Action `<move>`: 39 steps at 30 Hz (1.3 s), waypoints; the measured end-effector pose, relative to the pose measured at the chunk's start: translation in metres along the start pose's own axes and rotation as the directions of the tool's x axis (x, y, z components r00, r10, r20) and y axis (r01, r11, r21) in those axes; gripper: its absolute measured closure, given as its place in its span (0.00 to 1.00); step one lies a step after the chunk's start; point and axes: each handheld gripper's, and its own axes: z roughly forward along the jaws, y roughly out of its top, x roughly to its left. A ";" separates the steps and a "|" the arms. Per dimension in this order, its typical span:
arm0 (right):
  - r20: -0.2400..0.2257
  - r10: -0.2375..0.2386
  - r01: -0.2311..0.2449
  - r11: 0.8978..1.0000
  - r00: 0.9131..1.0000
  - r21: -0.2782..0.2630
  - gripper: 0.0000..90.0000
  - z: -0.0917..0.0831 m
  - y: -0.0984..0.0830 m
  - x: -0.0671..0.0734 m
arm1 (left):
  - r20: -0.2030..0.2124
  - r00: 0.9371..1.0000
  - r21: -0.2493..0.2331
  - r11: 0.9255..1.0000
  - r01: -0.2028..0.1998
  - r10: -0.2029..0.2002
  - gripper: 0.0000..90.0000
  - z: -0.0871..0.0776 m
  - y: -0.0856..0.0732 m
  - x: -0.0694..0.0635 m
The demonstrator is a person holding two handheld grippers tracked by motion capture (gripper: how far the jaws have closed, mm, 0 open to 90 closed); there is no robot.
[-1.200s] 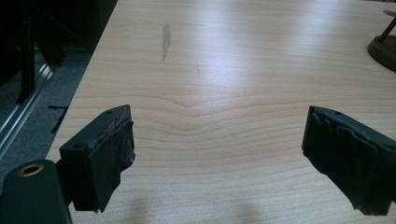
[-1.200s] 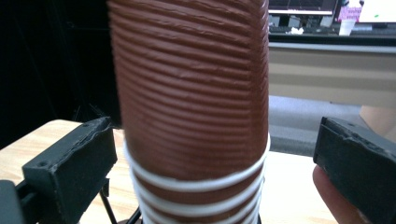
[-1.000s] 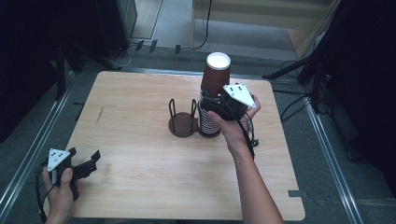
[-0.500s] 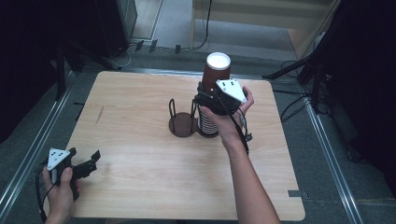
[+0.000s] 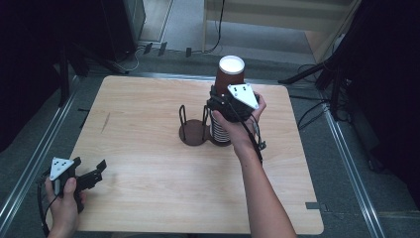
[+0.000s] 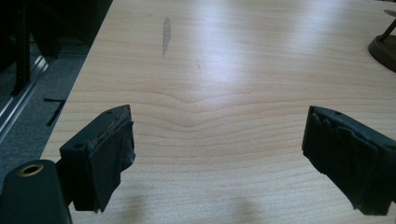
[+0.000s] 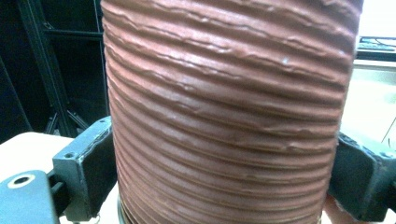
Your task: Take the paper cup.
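Note:
A brown ribbed paper cup (image 5: 230, 74) stands upside down, white base up, on top of a stack of cups (image 5: 221, 133). The stack sits in a dark holder (image 5: 192, 134) with wire loops at mid-table. My right gripper (image 5: 223, 101) is shut on the top cup, one pad on each side of its ribbed wall (image 7: 224, 116). In the right gripper view both pads (image 7: 95, 172) touch the cup. My left gripper (image 5: 96, 171) rests near the table's front left corner. Its jaws are open over bare wood, midpoint (image 6: 219, 158).
The wooden table (image 5: 148, 109) has a faint grey smear (image 6: 166, 30) at its left. One edge of the holder's base (image 6: 385, 49) shows at far right in the left gripper view. Metal floor rails and cables run around the table.
My right gripper has shifted slightly left and up at the top cup. The left gripper has stayed where it was.

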 end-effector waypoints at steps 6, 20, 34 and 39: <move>-0.004 0.015 -0.015 1.000 1.000 -0.024 0.11 -0.001 0.007 -0.001 | 0.001 1.000 -0.001 1.000 0.001 -0.001 0.11 0.000 0.000 0.000; -0.014 0.023 -0.024 0.999 1.000 -0.045 0.11 -0.003 0.032 -0.001 | 0.008 1.000 -0.006 1.000 -0.004 0.004 0.11 0.000 0.000 0.000; -0.020 0.012 -0.014 0.994 1.000 -0.106 0.11 -0.012 0.063 -0.002 | 0.015 1.000 -0.009 1.000 0.004 -0.004 0.11 0.000 0.000 0.001; -0.016 0.019 -0.021 0.993 1.000 -0.117 0.11 -0.018 0.073 -0.010 | 0.015 1.000 -0.011 1.000 0.000 0.000 0.11 -0.001 0.000 0.000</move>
